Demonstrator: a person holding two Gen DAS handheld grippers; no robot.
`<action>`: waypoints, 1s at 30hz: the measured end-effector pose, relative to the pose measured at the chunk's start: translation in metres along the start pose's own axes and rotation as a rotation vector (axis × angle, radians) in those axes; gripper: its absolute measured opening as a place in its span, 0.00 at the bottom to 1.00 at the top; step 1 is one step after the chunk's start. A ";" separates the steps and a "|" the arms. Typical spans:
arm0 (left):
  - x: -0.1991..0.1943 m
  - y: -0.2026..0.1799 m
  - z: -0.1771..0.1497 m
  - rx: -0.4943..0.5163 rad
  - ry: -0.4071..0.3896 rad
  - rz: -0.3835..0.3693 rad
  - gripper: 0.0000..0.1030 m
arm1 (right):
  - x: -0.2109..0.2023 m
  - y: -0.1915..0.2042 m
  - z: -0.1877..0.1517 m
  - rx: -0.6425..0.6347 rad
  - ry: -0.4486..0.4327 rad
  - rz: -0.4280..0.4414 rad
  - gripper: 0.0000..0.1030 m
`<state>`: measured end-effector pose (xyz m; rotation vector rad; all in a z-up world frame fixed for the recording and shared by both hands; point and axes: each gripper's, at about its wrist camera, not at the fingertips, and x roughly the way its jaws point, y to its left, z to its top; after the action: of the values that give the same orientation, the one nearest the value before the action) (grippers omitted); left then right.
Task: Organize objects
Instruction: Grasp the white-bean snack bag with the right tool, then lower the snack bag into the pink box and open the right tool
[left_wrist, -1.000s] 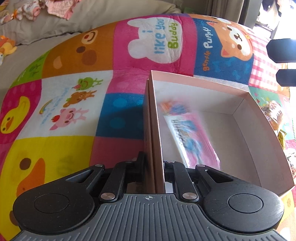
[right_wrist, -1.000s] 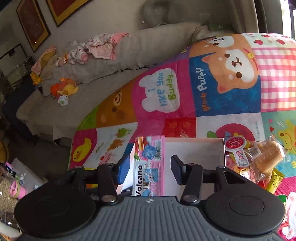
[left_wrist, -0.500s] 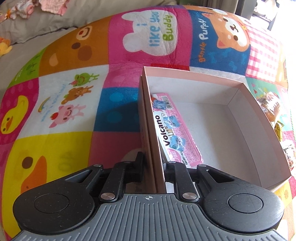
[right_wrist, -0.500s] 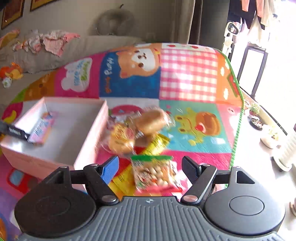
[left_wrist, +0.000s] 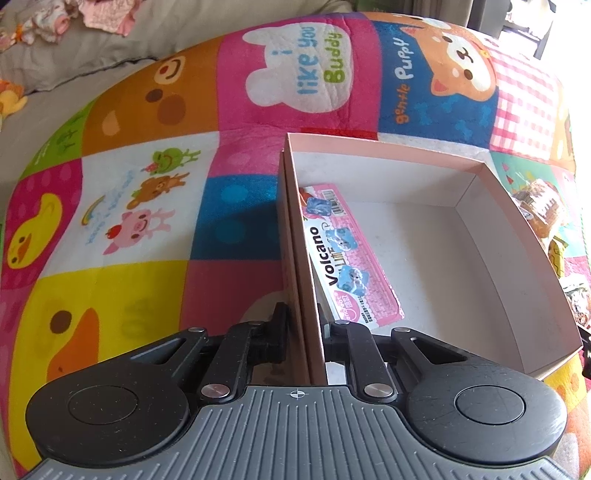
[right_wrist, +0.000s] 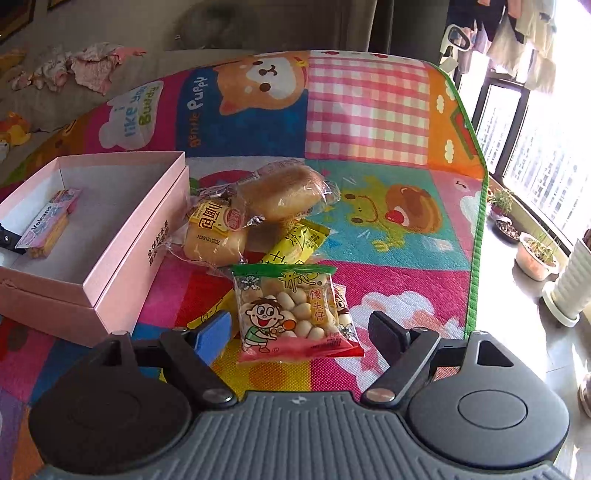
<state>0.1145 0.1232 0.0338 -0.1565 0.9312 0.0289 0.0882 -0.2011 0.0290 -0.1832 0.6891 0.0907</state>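
Right claw (right_wrist: 295, 332) spread wide, holding nothing, hovering low over the snack bag of small round biscuits (right_wrist: 295, 310) that lies flat on the play mat (right_wrist: 388, 221), roughly between the two fingers. Left claw (left_wrist: 303, 328) closed on the near side wall of the pink box (left_wrist: 480, 170), one finger outside, one inside.

Handling, by judgement: biscuit bag is light, puffy, slick film; contents brittle. Take it across the middle of its width with a gentle squeeze, or by the sealed red bottom edge. Wrapped bread rolls (right_wrist: 258, 210) behind it look soft and crushable. Yellow stick packet (right_wrist: 299, 240) partly buried under them.

Box wall is thin card; a pinch steadies it but could crease it.

Views: left wrist shows the box interior clearly, with the pink Volcano packet (left_wrist: 347, 258) lying along the wall being pinched, rest of floor bare. Right wrist alone shows the snack pile just beside the box's far wall, and the printing on the box's outside.
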 end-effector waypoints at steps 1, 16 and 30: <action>0.000 0.001 0.000 -0.003 0.000 -0.003 0.14 | 0.005 0.002 0.001 -0.011 0.005 0.007 0.80; 0.001 0.003 -0.001 -0.018 -0.003 -0.012 0.15 | -0.031 0.006 -0.008 0.083 0.005 0.083 0.54; -0.001 0.008 -0.004 -0.029 -0.011 -0.040 0.16 | -0.119 0.053 -0.037 0.107 0.092 0.333 0.54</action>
<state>0.1104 0.1309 0.0311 -0.2014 0.9170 0.0066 -0.0342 -0.1595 0.0694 0.0320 0.8095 0.3647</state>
